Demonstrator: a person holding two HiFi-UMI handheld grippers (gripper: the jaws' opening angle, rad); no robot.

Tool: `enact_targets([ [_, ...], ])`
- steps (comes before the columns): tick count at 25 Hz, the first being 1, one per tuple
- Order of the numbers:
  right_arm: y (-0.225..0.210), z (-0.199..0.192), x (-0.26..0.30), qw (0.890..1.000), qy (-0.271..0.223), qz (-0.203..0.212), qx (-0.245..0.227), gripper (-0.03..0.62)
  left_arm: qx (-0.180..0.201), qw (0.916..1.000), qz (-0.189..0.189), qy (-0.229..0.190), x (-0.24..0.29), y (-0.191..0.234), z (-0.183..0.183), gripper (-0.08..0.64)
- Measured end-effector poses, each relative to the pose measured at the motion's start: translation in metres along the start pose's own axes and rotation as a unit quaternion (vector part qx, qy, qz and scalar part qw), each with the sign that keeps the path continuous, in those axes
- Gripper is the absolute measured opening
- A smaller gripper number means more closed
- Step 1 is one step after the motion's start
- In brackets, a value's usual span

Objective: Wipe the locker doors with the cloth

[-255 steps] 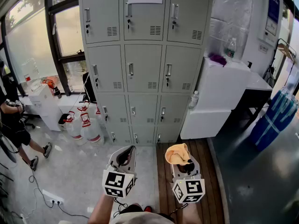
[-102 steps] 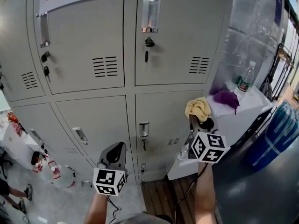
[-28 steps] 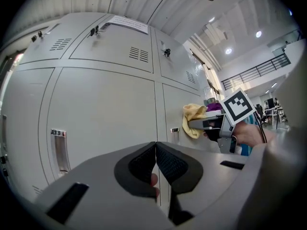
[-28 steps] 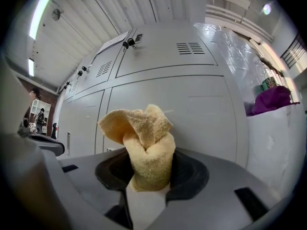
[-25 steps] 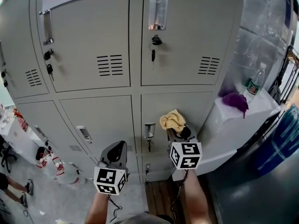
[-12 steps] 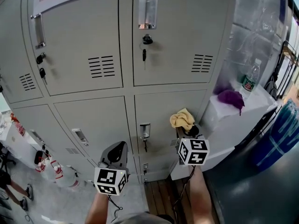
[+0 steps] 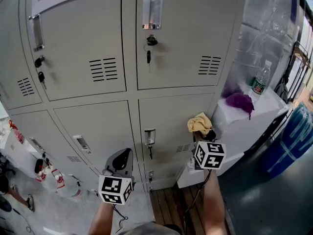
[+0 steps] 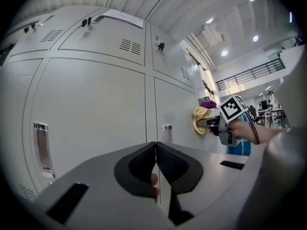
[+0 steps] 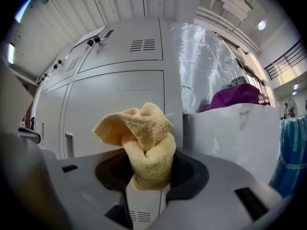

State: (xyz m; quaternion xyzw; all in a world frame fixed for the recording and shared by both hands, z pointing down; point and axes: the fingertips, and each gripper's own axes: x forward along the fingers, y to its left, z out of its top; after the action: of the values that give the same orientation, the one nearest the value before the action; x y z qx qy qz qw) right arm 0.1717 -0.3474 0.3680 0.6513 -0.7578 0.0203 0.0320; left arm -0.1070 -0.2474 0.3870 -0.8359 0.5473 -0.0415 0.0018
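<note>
right hand-held gripper (image 7: 202,133) | clamps cloth (image 7: 199,123) | shifted right along locker door (image 7: 168,112)

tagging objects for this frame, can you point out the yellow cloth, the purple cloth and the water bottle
yellow cloth (image 7: 199,124), head view, middle of the bunched folds
purple cloth (image 7: 239,102), head view, middle of the heap
water bottle (image 7: 260,83), head view, on its body

Right tongs (image 7: 201,132) grip yellow cloth (image 7: 199,123) near locker door (image 7: 171,114) — left tongs (image 7: 122,160) lower.
</note>
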Motion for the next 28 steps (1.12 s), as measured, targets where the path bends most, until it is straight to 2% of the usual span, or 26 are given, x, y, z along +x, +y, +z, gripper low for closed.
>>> enact_targets([
  [13,-0.014,-0.002,-0.002,1.0,0.0,-0.016,0.002,0.187,-0.002,1.0,0.001,-0.002,-0.004,0.003,0.001,0.023],
  [23,0.025,0.002,-0.043,0.999,-0.038,0.026,0.011,0.187,-0.002,1.0,0.006,0.0,-0.011,0.003,-0.001,0.023],
  [28,0.047,-0.008,-0.058,0.998,-0.038,0.049,0.015,0.187,-0.004,1.0,0.008,0.004,-0.011,0.003,-0.005,0.023],
])
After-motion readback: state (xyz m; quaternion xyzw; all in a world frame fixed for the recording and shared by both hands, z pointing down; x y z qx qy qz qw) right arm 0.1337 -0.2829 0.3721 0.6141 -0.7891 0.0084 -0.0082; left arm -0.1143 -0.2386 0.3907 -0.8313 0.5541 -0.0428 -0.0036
